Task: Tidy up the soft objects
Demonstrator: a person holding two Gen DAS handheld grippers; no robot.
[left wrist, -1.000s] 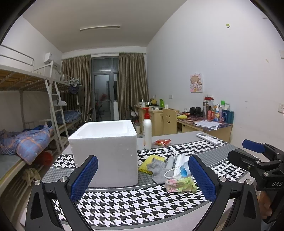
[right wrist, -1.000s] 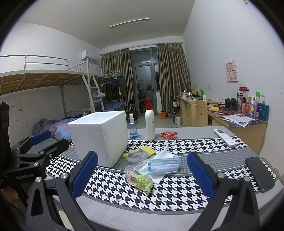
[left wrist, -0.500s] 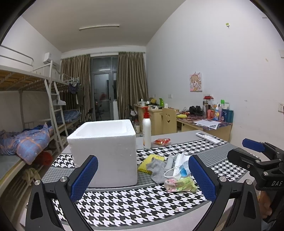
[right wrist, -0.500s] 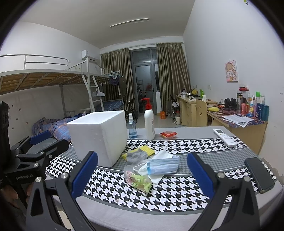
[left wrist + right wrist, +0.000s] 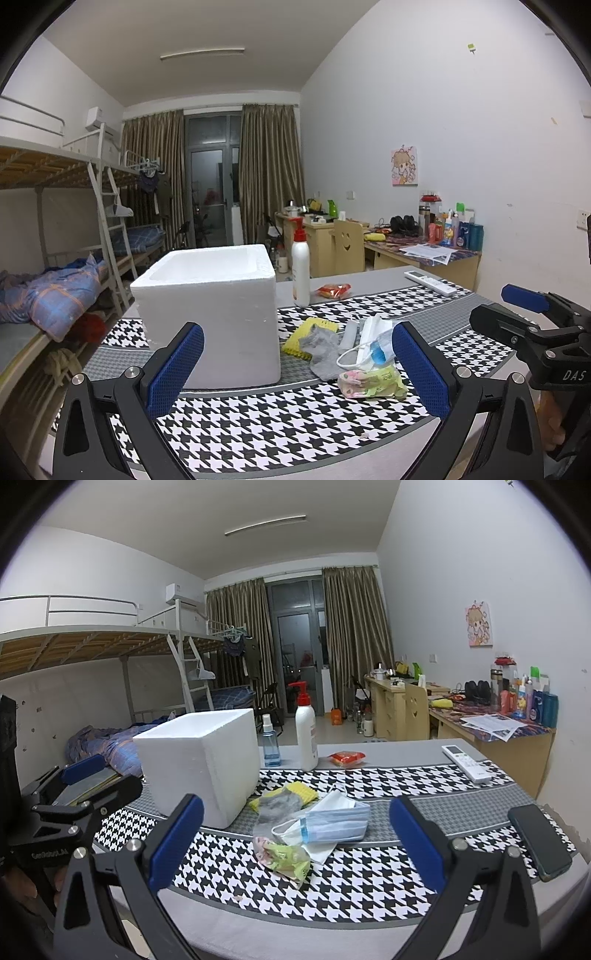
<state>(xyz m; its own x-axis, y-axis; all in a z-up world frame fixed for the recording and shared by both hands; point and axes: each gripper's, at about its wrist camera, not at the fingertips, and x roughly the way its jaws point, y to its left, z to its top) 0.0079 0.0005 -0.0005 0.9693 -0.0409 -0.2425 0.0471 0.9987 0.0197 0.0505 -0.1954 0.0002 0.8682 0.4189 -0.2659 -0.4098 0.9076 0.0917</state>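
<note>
A white foam box [image 5: 212, 310] [image 5: 201, 762] stands open on the houndstooth table mat. To its right lies a pile of soft things: a yellow sponge [image 5: 312, 334] [image 5: 303, 792], a grey sock [image 5: 323, 350] [image 5: 275, 808], a blue face mask [image 5: 373, 345] [image 5: 332, 825] and a green-pink tissue pack [image 5: 371, 382] [image 5: 282, 856]. My left gripper [image 5: 295, 369] is open and empty, held near the table's front edge. My right gripper [image 5: 295, 843] is open and empty, also at the front edge, facing the pile.
A white pump bottle [image 5: 300, 271] [image 5: 306, 734], a blue spray bottle [image 5: 270, 746] and a red snack packet [image 5: 334, 290] [image 5: 347, 757] stand behind the pile. A remote [image 5: 430, 282] [image 5: 467, 762] and a black phone [image 5: 539, 842] lie at the right. A bunk bed stands left, desks right.
Both grippers stay open and nearly still; the views shift only slightly. Nothing on the table has moved.
</note>
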